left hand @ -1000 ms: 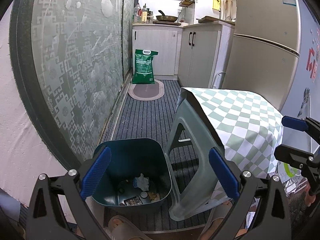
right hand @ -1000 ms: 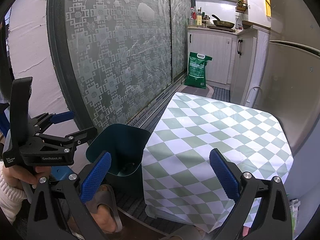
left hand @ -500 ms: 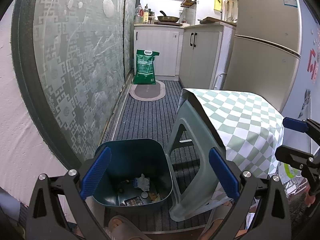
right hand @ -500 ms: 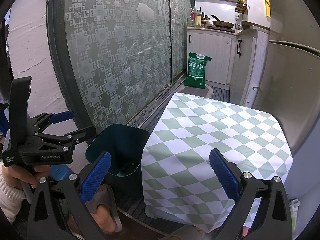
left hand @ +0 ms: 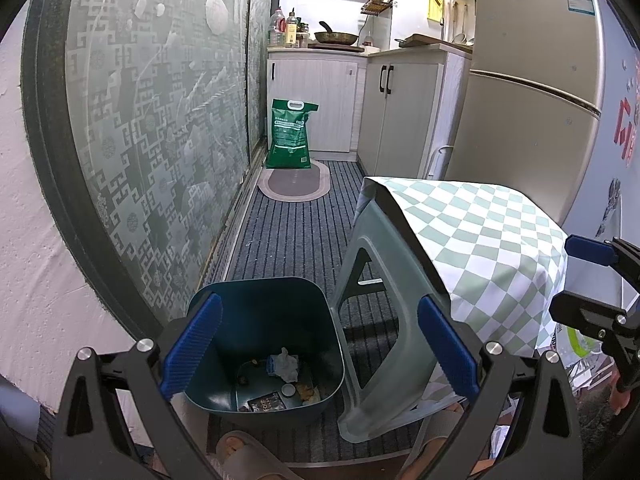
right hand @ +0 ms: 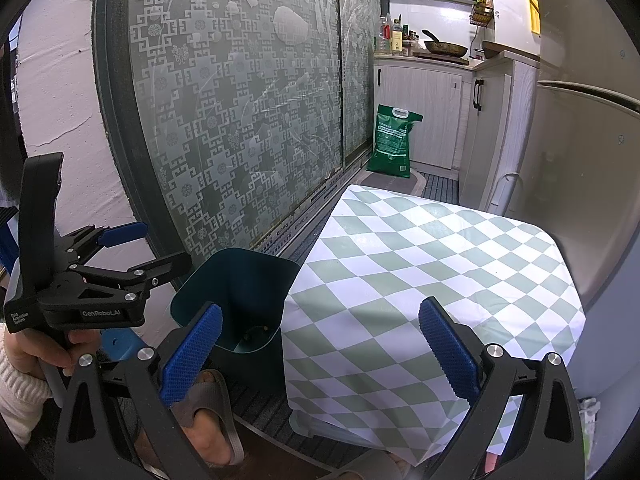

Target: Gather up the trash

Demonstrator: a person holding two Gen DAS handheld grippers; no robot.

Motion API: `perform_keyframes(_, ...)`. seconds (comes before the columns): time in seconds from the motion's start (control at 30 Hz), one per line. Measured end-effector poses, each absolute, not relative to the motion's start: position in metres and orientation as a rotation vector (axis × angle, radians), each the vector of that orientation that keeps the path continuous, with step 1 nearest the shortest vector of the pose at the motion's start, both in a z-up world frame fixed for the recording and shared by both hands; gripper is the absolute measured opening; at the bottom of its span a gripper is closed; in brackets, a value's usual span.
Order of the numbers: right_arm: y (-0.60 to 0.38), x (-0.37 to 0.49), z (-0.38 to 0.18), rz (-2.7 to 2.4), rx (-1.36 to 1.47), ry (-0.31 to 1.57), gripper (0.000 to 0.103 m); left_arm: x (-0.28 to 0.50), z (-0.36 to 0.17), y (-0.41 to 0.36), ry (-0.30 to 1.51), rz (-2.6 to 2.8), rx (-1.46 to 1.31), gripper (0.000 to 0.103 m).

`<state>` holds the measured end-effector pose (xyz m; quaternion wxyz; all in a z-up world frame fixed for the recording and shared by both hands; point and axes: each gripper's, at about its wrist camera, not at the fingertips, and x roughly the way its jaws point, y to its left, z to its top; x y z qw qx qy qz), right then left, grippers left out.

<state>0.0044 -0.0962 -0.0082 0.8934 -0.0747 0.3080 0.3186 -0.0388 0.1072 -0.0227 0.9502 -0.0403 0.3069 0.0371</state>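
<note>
Hovering above the bin (left hand: pixel 260 300), left gripper (left hand: pixel 318 350) has its jaws wide apart, nothing between them. Trash (left hand: pixel 285 366) lies at the bin bottom: crumpled tissue, a dark wrapper, what may be a cap. Bin stands on striped carpet (left hand: pixel 292 232), just beside a stool (left hand: pixel 384 320) under checked cloth (right hand: pixel 420 280). Right gripper (right hand: pixel 320 354) over the cloth, jaws apart too, empty. Sandalled foot (right hand: pixel 208 420) near the bin.

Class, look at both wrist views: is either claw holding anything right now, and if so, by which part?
Nothing is held. The left claw is open above the teal bin, and the right claw is open over the checkered cloth.
</note>
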Motion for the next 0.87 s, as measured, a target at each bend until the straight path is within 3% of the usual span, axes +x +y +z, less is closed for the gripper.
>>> perform_keyframes(0.87, -0.0961, 0.0048, -0.0093, 0.658, -0.158, 0.639, 0.099, -0.0377, -0.0182, 0.1, 0.619, 0.052, -0.079, 0.1)
